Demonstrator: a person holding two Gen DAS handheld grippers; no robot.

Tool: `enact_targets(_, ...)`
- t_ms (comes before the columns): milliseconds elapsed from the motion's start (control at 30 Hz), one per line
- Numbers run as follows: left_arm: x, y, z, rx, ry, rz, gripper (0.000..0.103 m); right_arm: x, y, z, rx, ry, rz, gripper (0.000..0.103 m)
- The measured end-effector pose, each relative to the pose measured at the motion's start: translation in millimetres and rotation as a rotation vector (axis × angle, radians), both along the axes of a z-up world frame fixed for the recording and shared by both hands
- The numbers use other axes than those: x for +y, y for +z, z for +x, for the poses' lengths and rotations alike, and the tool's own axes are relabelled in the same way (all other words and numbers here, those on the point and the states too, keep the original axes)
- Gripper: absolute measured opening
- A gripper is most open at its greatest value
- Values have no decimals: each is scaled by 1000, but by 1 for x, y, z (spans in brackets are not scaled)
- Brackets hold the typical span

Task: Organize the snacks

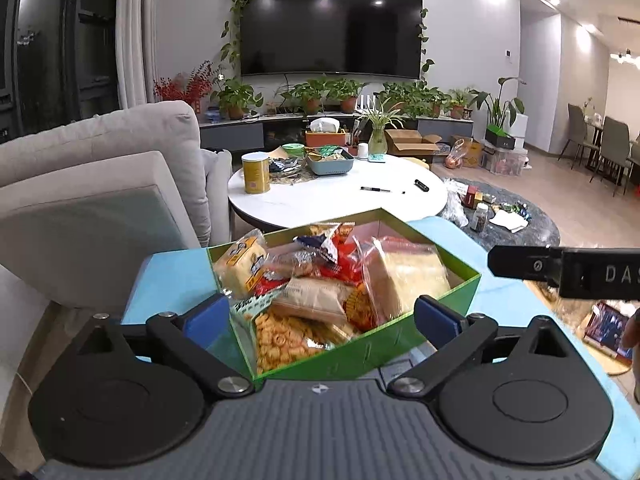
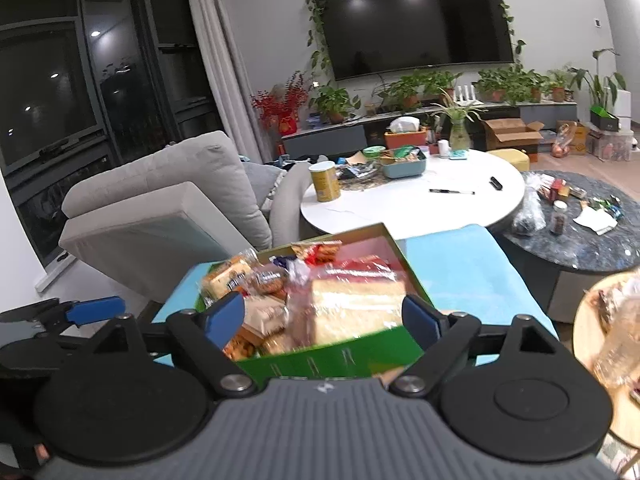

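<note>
- Our left tongs point(image 1: 320, 316) gape wide; right tongs point(image 2: 322, 318) stand half open; both hold nothing.
- Snacks point(image 1: 320, 280) fill the green box point(image 1: 360, 354) on the blue tabletop point(image 1: 176, 276).
- Packing looks finished; next, we judge, fetch any leftover snacks.

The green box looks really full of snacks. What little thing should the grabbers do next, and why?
Probably draw both back from the green box. The left hand-held gripper and the right hand-held gripper are open and hold nothing, and the snack packets already sit inside. More packets seem to wait on the round tray at the right, so the right hand-held gripper could reach there next.
</note>
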State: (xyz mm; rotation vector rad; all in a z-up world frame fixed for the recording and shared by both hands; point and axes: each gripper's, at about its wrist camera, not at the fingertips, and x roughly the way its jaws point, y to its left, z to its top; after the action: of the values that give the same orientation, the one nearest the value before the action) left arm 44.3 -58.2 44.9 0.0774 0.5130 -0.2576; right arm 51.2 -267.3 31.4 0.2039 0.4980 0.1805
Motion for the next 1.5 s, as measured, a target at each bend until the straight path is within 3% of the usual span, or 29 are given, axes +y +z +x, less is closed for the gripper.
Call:
enact_targets(167,1,-5,-17,-1,32,38,102,-3,-7,-7,19,-12,10,70)
enact_targets(500,17,-10,-30,20,81,31,102,8,-11,-27,12,15,-19,70)
enact_targets(1500,19,-3,-37,20,73,29,102,17,-16,-39,29,26,-43,70)
